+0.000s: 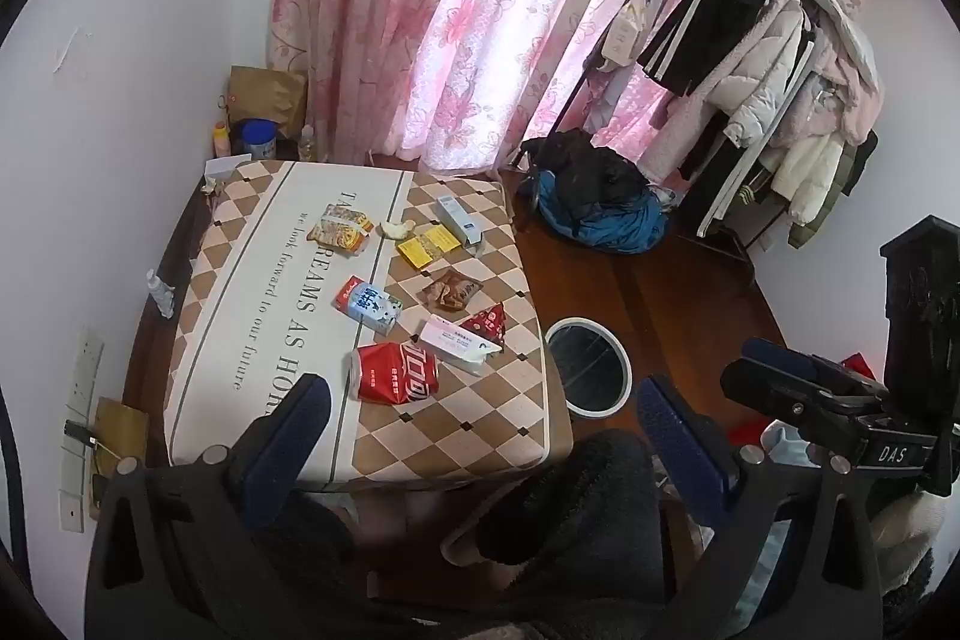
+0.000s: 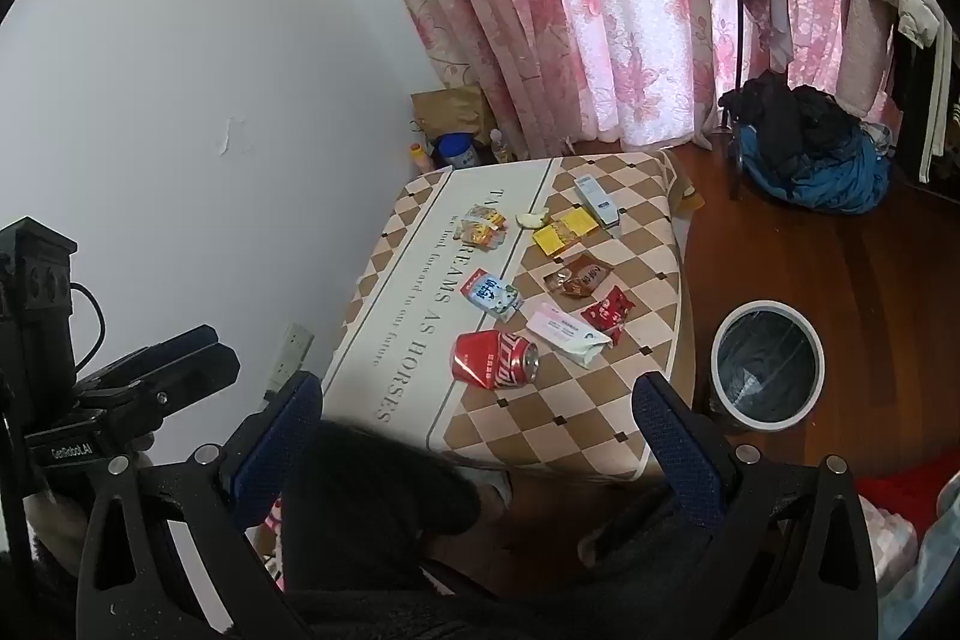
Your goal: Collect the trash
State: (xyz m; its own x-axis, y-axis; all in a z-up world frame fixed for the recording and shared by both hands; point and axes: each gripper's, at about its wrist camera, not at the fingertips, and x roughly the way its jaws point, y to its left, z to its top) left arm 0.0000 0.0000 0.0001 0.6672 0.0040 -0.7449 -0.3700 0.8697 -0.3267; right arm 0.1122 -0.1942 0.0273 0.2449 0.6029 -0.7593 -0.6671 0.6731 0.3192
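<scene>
Red crushed can [image 1: 396, 373] lies on the checked tablecloth [image 1: 468, 436], nearest me; behind it a milk carton [image 1: 367, 305], a white tube box [image 1: 459, 343] and wrappers. Beside the can's table stands the white bin [image 2: 767, 365], its dark liner visible only from my right wrist. My left gripper [image 1: 480, 430] and right gripper [image 2: 474, 418] both gape, holding nothing.

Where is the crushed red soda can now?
The crushed red soda can lies on the checkered table, nearest the viewer, beside the pink-and-white carton.

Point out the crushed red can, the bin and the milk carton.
Can [image 2: 495, 359], right wrist view, on its red side.
Bin [image 2: 720, 340], right wrist view, on its white rim.
Milk carton [image 1: 367, 305], left wrist view, on its printed face.
</scene>
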